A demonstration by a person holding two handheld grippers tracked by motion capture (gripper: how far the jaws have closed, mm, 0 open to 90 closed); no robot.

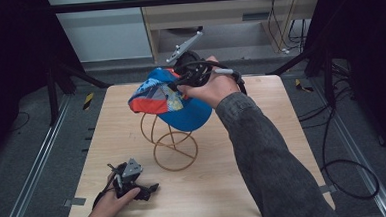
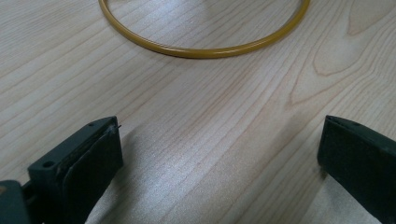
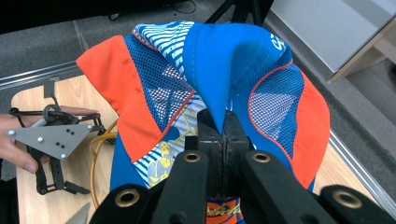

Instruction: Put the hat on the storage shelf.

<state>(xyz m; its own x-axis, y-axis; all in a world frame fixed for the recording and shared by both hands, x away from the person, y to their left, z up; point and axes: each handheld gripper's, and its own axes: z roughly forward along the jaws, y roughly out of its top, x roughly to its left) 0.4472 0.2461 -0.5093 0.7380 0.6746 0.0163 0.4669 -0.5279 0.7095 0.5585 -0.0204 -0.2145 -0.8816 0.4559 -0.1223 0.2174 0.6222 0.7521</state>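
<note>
Left gripper (image 1: pixel 144 190) is rested on the wooden table (image 1: pixel 265 185) near its front edge, jaws spread wide with nothing between them. Gold wire stand (image 1: pixel 174 148) is set mid-table. Blue-and-orange cap (image 1: pixel 168 101) is held above the stand, a fold pinched by the right gripper's (image 3: pixel 223 135) closed jaws.

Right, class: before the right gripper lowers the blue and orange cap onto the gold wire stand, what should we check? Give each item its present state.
1. Right gripper pinches the blue and orange mesh cap firmly: ok.
2. Cap over the gold wire stand: ok.
3. Stand upright on the pale wooden table: ok.
4. Left gripper open, resting apart from the stand's base ring: ok.
5. Cap's opening faces down: cannot tell.
</note>
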